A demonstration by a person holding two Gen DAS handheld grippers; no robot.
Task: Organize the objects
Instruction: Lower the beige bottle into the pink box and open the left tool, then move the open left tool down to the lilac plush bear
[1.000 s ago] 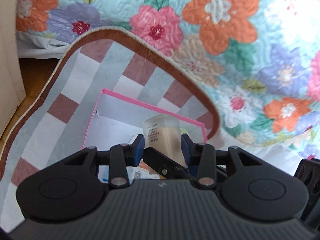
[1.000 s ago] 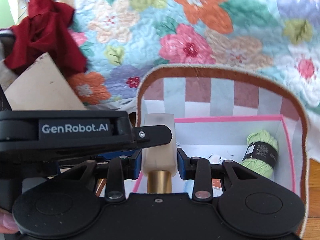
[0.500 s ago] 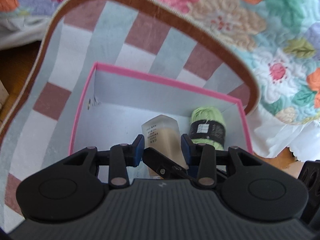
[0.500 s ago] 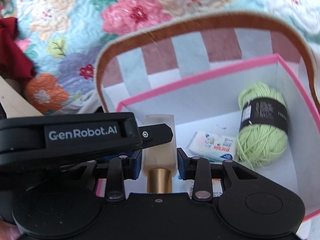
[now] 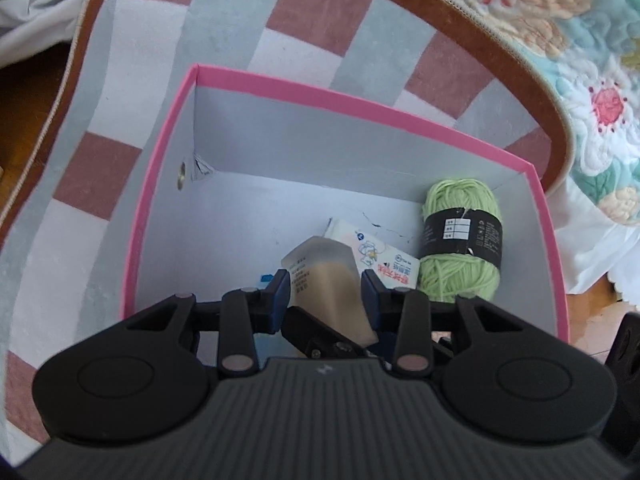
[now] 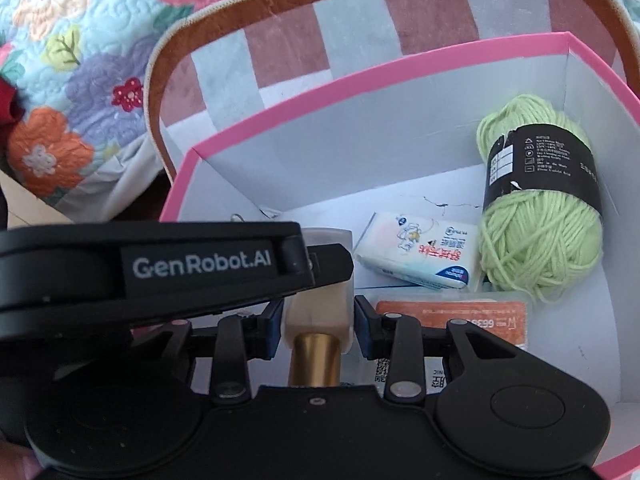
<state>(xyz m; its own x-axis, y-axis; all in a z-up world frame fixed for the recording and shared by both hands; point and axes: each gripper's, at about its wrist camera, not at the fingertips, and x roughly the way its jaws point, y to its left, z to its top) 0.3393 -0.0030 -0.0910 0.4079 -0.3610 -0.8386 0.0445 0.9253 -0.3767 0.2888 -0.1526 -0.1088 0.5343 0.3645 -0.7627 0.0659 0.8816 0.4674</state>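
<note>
1. A floral quilt (image 5: 576, 52) fills the far background in both views, with orange, pink and purple flowers on pale blue.
2. A checked mat (image 5: 132, 80), brown-edged with grey, white and dusty-red squares, rises behind and to the left of the box and curls up at its far side.
3. The pink-rimmed box (image 5: 360, 100) sits on the mat; its inner walls and floor are white, and both grippers reach into it from the near side.
4. The left gripper (image 5: 325, 280) is clamped on the frosted bottle (image 5: 324, 276), its blue pads pressing on each side of the body. In the right wrist view its black body, marked "GenRobot.AI", crosses the left half of the picture and hides the box's near left corner.
5. The right gripper (image 6: 319, 316) grips the same bottle lower down, near its gold cap (image 6: 316, 358), with the pads touching both sides. The bottle hangs above the box floor, just near and left of the packet.
6. A green yarn ball (image 5: 460, 240) with a black paper band lies in the far right corner of the box, against the right wall.
7. A white tissue packet (image 6: 420, 252) lies flat beside the yarn, to its left.
8. An orange card case (image 6: 452, 316) lies just near of the packet, partly hidden behind the right gripper's finger.
</note>
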